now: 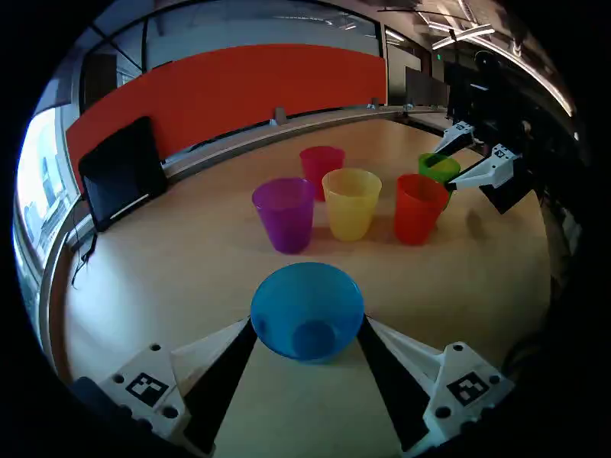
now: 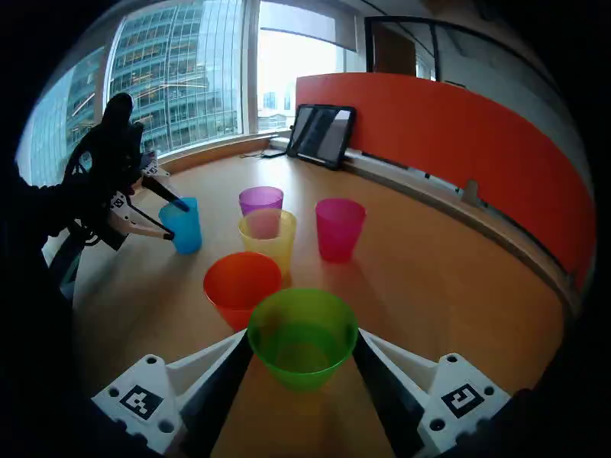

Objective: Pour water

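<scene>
Left gripper [image 1: 305, 327] clasps blue cup [image 1: 307, 301], right gripper [image 2: 302, 337] green cup [image 2: 302, 359]; four other cups [image 1: 351, 202] stand just ahead; contents unclear.

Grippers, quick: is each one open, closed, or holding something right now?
Left gripper: closed on the blue cup, pressing both its sides.
Right gripper: closed on the green cup, the same way.
</scene>
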The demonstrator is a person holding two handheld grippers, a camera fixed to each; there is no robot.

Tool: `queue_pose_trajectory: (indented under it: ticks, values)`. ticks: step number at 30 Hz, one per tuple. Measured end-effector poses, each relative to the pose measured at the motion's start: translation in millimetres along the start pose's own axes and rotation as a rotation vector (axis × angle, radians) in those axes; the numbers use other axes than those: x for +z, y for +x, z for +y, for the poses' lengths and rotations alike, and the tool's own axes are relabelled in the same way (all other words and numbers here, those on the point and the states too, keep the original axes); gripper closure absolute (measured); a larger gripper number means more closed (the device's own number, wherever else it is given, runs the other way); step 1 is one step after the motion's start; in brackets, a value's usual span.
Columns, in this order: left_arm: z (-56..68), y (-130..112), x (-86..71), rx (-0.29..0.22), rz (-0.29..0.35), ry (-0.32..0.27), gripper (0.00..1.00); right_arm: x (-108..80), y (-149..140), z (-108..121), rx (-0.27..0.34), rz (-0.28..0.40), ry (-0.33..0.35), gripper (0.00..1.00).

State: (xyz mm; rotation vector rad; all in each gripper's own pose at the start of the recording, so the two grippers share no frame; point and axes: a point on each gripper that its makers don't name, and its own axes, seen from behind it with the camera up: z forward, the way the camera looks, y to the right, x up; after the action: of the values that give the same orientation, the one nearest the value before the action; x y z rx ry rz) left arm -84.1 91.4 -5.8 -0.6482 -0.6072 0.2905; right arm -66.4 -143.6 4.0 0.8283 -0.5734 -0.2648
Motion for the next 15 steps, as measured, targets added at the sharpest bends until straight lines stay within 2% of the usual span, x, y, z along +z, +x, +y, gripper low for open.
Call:
queue_pose_trajectory:
  ticks: [15]
  values:
    - [2.6, -4, -8.3, -0.049, -0.008, -0.014, 0.05, 1.1, -14, 1, -0.019, -0.010, -0.015, 0.09]
